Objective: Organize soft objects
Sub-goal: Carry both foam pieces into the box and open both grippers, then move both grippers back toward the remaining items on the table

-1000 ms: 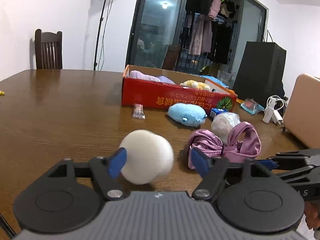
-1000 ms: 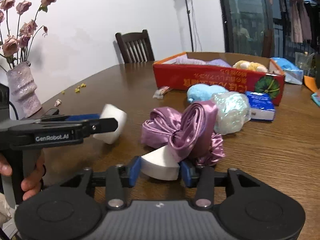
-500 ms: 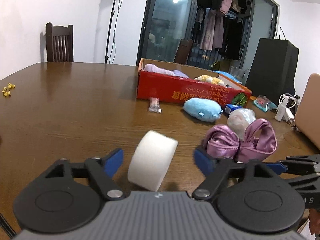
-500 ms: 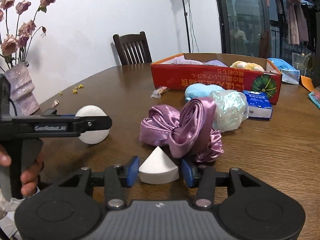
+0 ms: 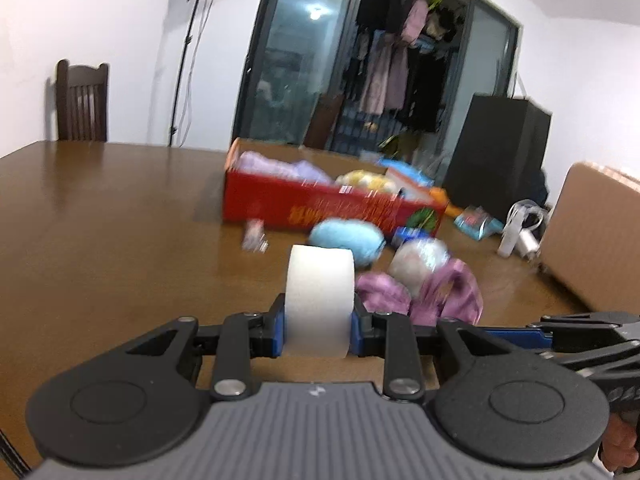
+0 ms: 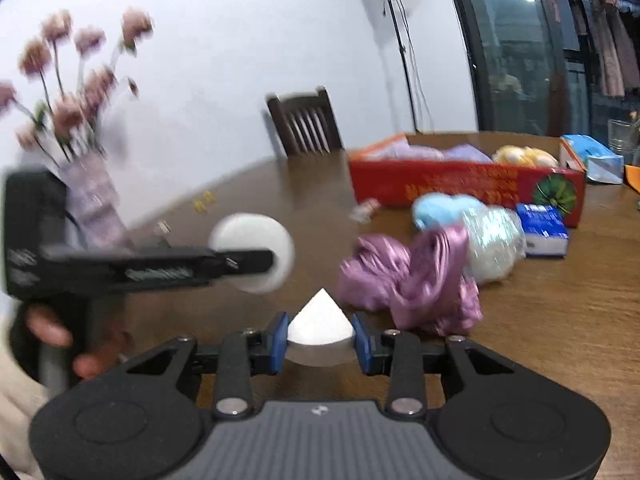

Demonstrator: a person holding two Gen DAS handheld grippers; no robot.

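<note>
My left gripper [image 5: 319, 320] holds a white round sponge [image 5: 320, 292] on edge; its jaws are closing and the blue pads press its flat sides. In the right wrist view that round sponge [image 6: 256, 236] hangs above the table at the left. My right gripper [image 6: 320, 340] has its jaws closing on a white wedge sponge [image 6: 320, 318], pads touching both sides. A purple satin cloth [image 6: 412, 280] lies just beyond, beside a shiny white ball [image 6: 492, 240] and a blue plush [image 6: 440, 208]. The red box [image 6: 460, 188] behind them contains soft toys.
A vase of pink flowers [image 6: 92, 200] stands at the table's left edge, behind the hand on the left gripper. A blue packet [image 6: 542, 230] and a wrapped candy [image 5: 254, 236] lie near the box. Chargers [image 5: 520, 232] sit far right, and a chair [image 5: 82, 104] stands behind the table.
Both grippers have closed on their sponges and risen a little. The round sponge, loose and tumbling between the left jaws before, is now clamped on edge.
</note>
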